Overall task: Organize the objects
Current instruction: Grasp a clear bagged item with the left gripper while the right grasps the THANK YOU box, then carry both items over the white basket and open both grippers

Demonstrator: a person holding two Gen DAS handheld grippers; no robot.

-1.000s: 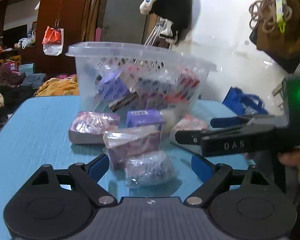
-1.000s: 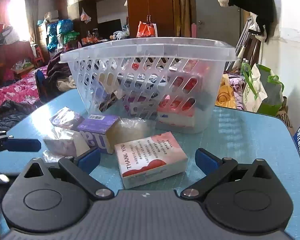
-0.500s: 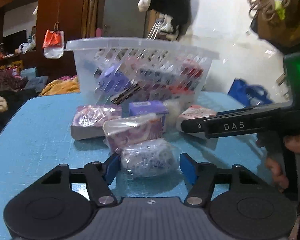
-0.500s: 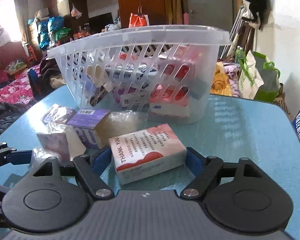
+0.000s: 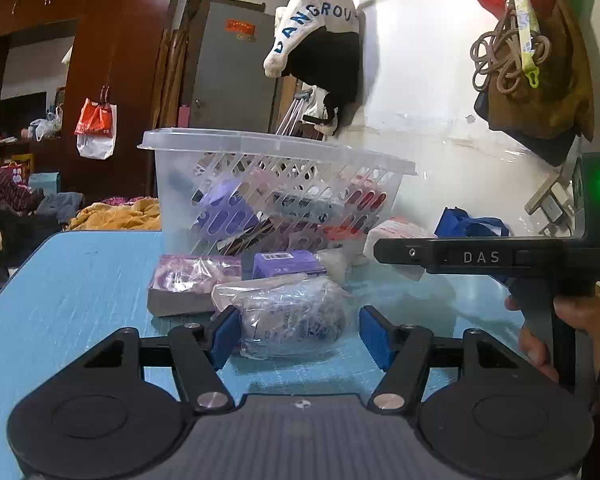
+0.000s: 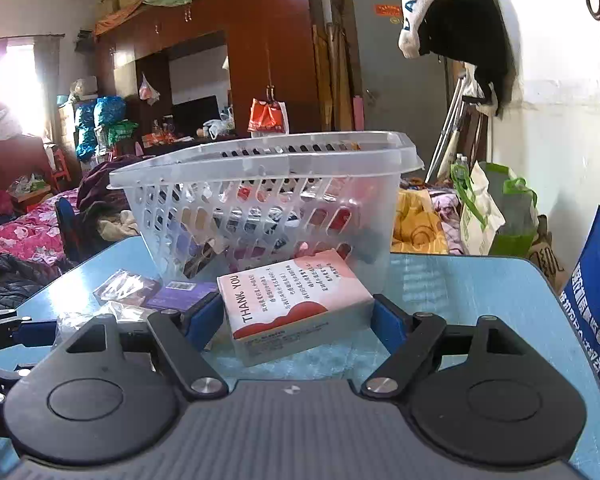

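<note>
Two hand-held grippers work at a blue worktop (image 5: pixel 72 280) before a clear perforated basket (image 5: pixel 276 196) that already holds purple and red packets.

Left gripper (image 5: pixel 300 334): its jaws bracket a crinkled clear-wrapped bundle (image 5: pixel 292 316) lying on the worktop. The left pad presses the wrapping; on the right a narrow gap shows between pad and bundle, so whether the bundle is truly clamped cannot be told.

Right gripper (image 6: pixel 298 320): its jaws are clenched on a pink-and-white box printed "THANK YOU" (image 6: pixel 296 300), both blue pads against its ends. The box is tilted, its far edge raised, just in front of the basket wall.

Beside the bundle, nearer the basket, lie a wrapped purple packet (image 5: pixel 188 280) and a small purple carton (image 5: pixel 284 262), touching each other. A hand (image 5: pixel 556 328) grips the right gripper's handle at the edge of the left view. A white-and-black garment (image 5: pixel 320 40) hangs on the wall behind.
</note>
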